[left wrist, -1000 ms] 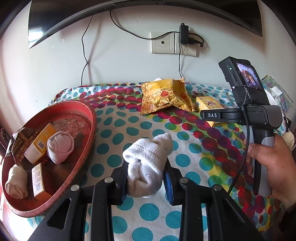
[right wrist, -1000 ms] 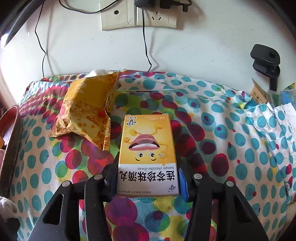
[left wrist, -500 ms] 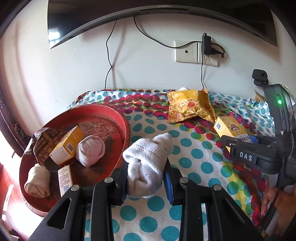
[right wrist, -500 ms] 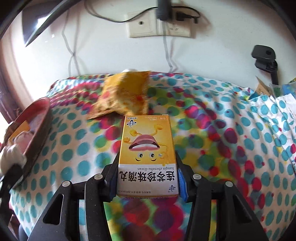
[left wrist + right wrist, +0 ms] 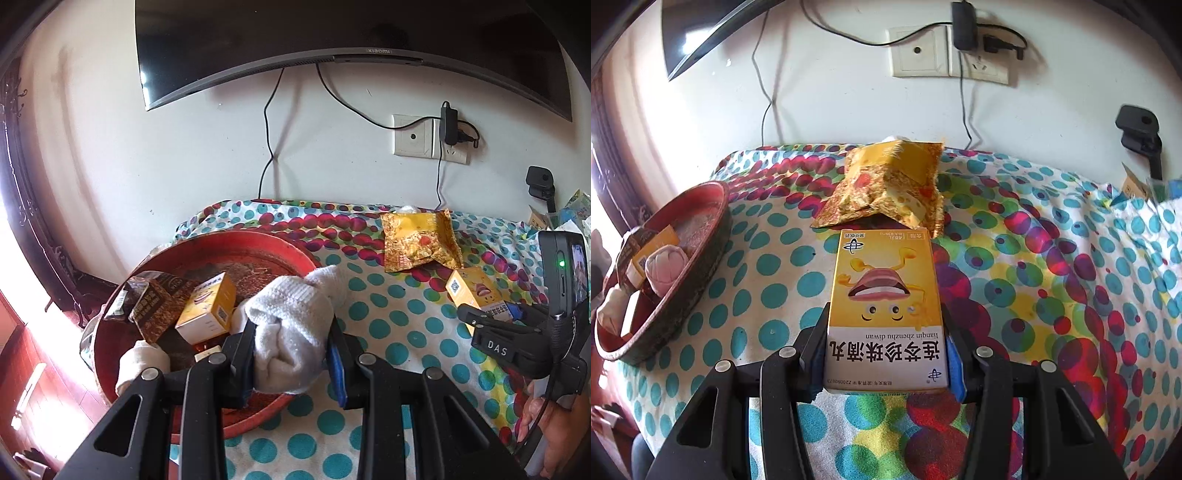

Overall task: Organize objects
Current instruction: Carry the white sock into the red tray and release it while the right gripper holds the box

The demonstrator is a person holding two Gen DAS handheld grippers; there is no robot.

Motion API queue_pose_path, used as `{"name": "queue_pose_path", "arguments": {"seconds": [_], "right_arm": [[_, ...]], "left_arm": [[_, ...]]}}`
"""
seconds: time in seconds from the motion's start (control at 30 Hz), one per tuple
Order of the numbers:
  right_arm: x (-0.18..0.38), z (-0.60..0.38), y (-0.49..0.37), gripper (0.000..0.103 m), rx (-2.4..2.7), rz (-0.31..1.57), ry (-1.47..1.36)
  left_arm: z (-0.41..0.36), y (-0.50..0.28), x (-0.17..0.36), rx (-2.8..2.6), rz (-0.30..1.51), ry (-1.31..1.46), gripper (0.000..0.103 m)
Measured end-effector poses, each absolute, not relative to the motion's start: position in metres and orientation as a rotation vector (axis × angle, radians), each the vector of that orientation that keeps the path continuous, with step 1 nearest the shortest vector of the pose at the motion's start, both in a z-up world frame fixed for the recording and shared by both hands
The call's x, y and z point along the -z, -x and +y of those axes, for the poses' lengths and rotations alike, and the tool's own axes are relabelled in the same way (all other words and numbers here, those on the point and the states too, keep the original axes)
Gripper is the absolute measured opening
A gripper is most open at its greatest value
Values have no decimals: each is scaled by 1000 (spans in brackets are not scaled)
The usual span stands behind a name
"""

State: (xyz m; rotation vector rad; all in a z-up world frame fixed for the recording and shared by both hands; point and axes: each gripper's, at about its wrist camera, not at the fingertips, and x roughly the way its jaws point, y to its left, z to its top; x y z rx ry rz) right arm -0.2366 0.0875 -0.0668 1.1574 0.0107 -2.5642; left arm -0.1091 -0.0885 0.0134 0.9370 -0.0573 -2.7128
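1. Left wrist view: the red tray (image 5: 122, 291) takes the left of the dotted cloth (image 5: 391, 317), boxes and sock rolls already inside.
2. The yellow medicine box (image 5: 886, 310), light and stiff, is clamped by its side faces near the bottom end in the right gripper (image 5: 886, 365), long axis pointing away toward the wall.
3. The white rolled sock (image 5: 295, 332), soft and squashy, sits pinched mid-roll in the left gripper (image 5: 291, 354), over the tray's near rim.
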Motion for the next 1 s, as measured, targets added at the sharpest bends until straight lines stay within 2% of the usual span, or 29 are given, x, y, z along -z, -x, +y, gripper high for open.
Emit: {"name": "queue_pose_path", "arguments": {"seconds": [0.33, 1.0], "right_arm": [[65, 77, 230, 48, 2565, 96, -1131], [64, 73, 228, 48, 2562, 134, -1122]], "left_arm": [[-133, 105, -13, 2625, -21, -924, 32], [-237, 76, 12, 2482, 81, -944, 32]]}}
